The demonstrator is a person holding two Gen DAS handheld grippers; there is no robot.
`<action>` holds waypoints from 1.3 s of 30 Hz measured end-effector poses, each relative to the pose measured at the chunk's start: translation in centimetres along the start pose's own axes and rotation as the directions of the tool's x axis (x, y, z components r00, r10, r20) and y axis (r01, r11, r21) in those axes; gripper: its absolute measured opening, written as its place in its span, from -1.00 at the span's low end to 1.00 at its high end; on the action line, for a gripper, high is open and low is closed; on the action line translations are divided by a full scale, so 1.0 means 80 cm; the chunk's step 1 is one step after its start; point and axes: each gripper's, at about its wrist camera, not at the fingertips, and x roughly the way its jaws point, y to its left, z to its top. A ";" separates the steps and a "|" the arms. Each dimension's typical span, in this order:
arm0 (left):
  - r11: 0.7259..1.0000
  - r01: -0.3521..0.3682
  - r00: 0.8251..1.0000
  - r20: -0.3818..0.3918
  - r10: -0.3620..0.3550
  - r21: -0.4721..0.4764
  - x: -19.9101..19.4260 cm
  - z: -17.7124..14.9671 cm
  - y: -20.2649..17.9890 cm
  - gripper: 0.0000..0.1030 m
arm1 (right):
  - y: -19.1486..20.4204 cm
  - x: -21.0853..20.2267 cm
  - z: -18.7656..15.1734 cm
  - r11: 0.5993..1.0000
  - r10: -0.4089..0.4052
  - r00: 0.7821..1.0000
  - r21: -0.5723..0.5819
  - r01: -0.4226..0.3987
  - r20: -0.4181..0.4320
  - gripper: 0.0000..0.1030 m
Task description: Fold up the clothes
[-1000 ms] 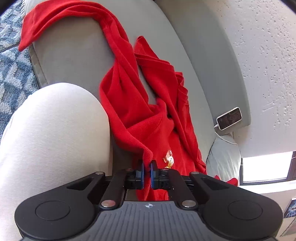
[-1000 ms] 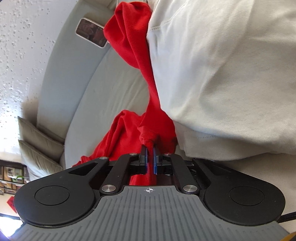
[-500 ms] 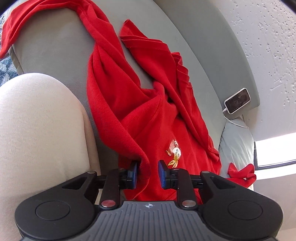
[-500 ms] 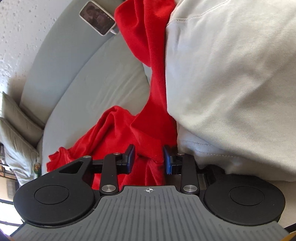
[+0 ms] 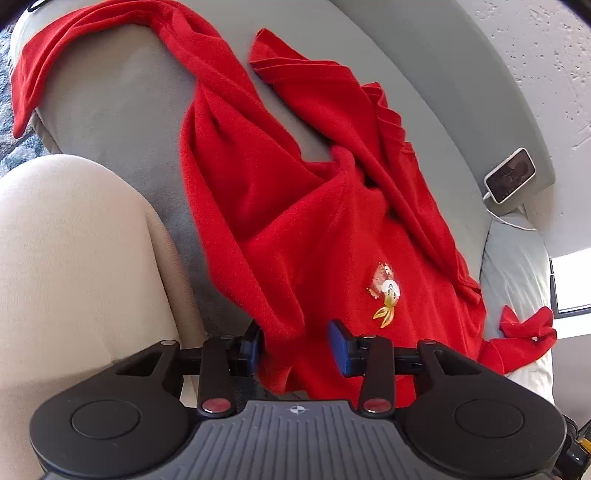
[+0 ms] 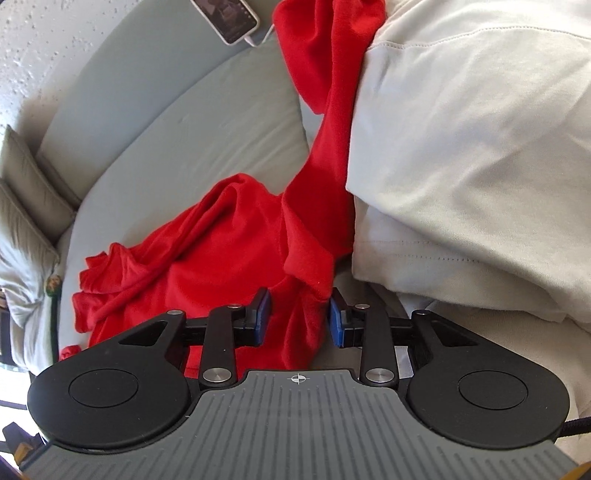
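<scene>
A red garment [image 5: 295, 221] with a small embroidered emblem [image 5: 384, 291] lies crumpled and twisted across a grey sofa seat [image 5: 122, 110]. One end hangs over the seat's far edge. My left gripper [image 5: 297, 343] is open, with a fold of the red cloth lying loose between its blue pads. In the right wrist view the same garment [image 6: 207, 251] runs from the seat up beside the person's pale clothing [image 6: 472, 140]. My right gripper [image 6: 300, 319] is open too, with red cloth hanging loose between its jaws.
The person's leg in pale trousers [image 5: 74, 266] fills the left of the left wrist view. A phone on a white cable [image 5: 509, 175] rests on the sofa back; it also shows in the right wrist view [image 6: 229, 16]. Cushions [image 6: 26, 206] stand at the sofa's end.
Both grippers were shut on the red garment a second ago and have opened, letting go of it. The cloth now lies slack between the pads and spreads wider over the seat.
</scene>
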 end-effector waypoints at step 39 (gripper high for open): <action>0.946 0.303 0.927 0.266 -0.264 -0.117 -0.137 0.041 0.042 -0.96 | 0.003 0.066 -0.066 0.976 0.170 0.982 0.152 -0.156 -0.086 -0.20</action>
